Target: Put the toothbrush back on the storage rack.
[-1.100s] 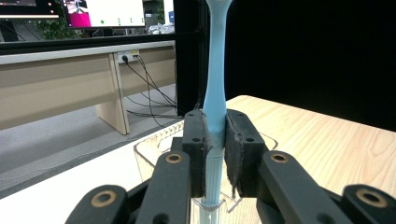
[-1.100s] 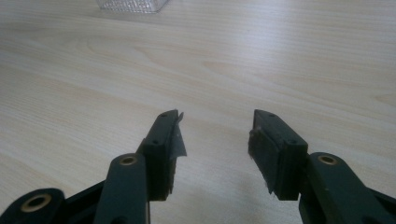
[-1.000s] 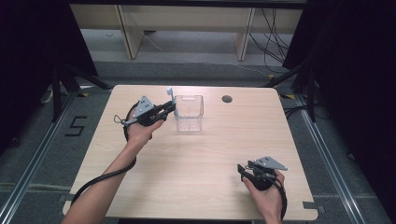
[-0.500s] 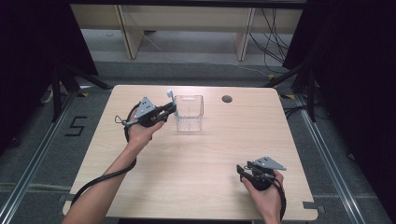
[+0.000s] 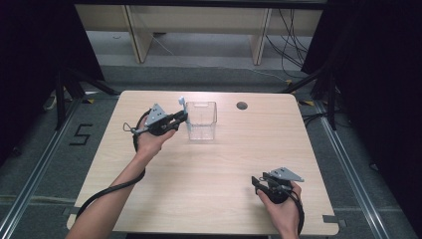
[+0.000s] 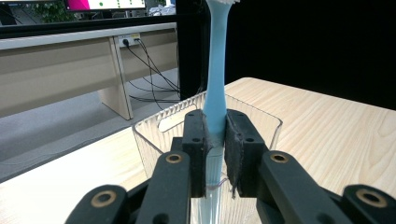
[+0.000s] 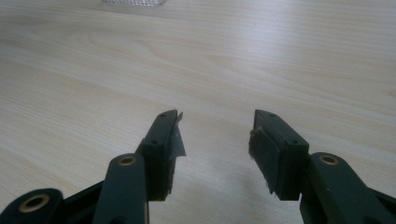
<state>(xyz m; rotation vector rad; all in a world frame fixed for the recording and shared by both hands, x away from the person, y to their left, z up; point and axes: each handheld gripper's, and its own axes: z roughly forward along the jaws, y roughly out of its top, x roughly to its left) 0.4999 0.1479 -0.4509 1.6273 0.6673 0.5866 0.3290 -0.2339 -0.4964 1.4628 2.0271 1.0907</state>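
Holding a light-blue plastic toothbrush (image 6: pixel 216 84) upright, the left gripper (image 5: pixel 175 119) sits at the far left part of the pale wooden tabletop (image 5: pixel 209 174), its jaws clamped on the handle. In the left gripper view the black pads press the handle from both sides, the brush head rises out of the top of the picture, and the handle's lower end hangs just before the near wall of the clear ribbed plastic bin (image 6: pixel 254 121). From above, that bin (image 5: pixel 201 121) stands just beside the gripper, to its right, with a small round dark hole (image 5: pixel 242 105) in the tabletop farther right. Near the front right edge the right gripper (image 5: pixel 260 181) rests low over bare wood, its jaws parted with nothing between them.
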